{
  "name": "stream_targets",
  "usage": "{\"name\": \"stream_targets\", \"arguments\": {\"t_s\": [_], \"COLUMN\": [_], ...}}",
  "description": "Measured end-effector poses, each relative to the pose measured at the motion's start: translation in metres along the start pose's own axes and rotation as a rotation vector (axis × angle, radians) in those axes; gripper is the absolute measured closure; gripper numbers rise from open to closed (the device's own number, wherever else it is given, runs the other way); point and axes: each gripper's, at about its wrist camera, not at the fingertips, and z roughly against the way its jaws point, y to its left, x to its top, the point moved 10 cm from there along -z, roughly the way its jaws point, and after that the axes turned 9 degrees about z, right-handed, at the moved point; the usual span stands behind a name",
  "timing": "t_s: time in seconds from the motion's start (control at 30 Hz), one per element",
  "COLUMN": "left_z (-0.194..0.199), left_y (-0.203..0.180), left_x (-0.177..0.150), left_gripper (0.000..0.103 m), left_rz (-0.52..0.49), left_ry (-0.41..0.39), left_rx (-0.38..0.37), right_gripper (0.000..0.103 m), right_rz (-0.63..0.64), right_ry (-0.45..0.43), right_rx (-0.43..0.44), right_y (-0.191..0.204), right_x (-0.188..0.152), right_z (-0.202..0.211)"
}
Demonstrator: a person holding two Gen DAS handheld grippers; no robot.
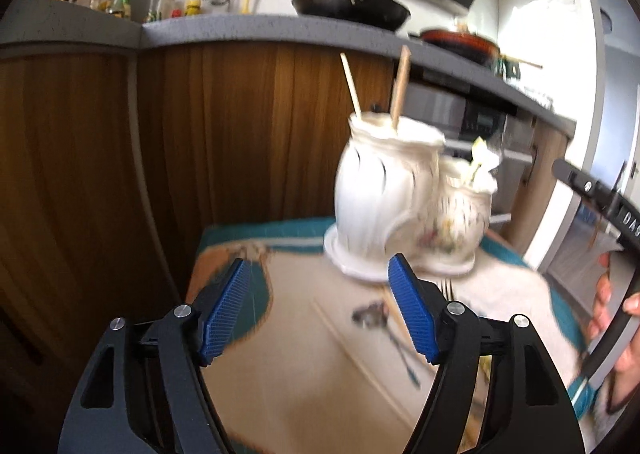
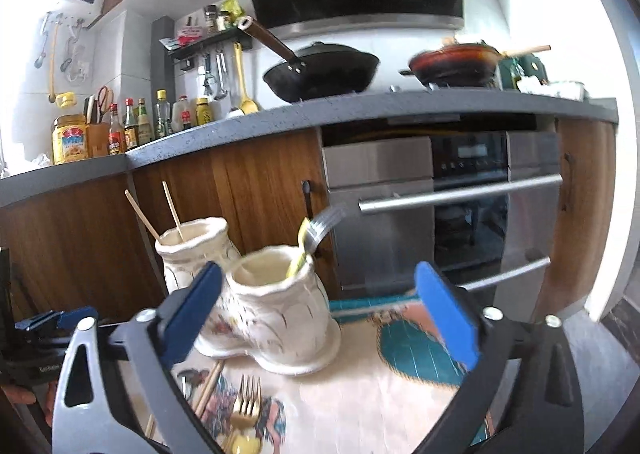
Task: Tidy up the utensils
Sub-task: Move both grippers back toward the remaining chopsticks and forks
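Partly done: the vase (image 2: 276,318) holds 2 chopsticks (image 2: 173,210) and a fork (image 2: 320,228); a gold fork (image 2: 246,402) and a spoon (image 1: 370,314) lie before it. The left gripper (image 1: 320,310) and right gripper (image 2: 320,318) both gape empty.

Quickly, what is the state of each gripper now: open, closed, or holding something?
Left gripper: open, nothing between its blue pads.
Right gripper: open wide, holding nothing; the white double vase stands beyond its pads.
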Motion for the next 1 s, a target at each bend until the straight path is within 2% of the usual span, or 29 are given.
{"name": "stream_targets", "arguments": {"t_s": [0.13, 0.27, 0.57, 0.67, 0.77, 0.83, 0.93, 1.0], "left_z": [-0.005, -0.016, -0.036, -0.044, -0.045, -0.045, -0.045, -0.044], "left_y": [-0.004, -0.004, -0.008, -0.009, -0.012, -0.013, -0.013, -0.010], "left_x": [-0.025, -0.047, -0.074, -0.082, -0.083, -0.084, -0.084, -0.084], "left_gripper": [0.026, 0.026, 0.026, 0.043, 0.062, 0.085, 0.095, 0.096], "left_rz": [-0.055, -0.068, -0.105, -0.117, -0.124, -0.142, -0.165, -0.168], "left_ry": [0.089, 0.182, 0.309, 0.353, 0.367, 0.380, 0.393, 0.401], "left_rx": [0.043, 0.071, 0.116, 0.119, 0.089, 0.083, 0.080, 0.068], "right_gripper": [0.005, 0.005, 0.005, 0.005, 0.005, 0.005, 0.005, 0.005], "right_rz": [-0.070, -0.133, -0.028, -0.015, -0.007, 0.000, 0.014, 0.024], "right_ry": [0.080, 0.170, 0.234, 0.246, 0.248, 0.249, 0.247, 0.244], "right_rx": [0.019, 0.060, 0.080, 0.095, 0.104, 0.110, 0.111, 0.116], "right_y": [-0.006, -0.003, 0.016, 0.020, 0.023, 0.025, 0.027, 0.030], "right_x": [-0.025, -0.050, -0.062, -0.064, -0.065, -0.065, -0.065, -0.065], "right_z": [0.001, -0.006, -0.015, -0.017, -0.016, -0.016, -0.016, -0.015]}}
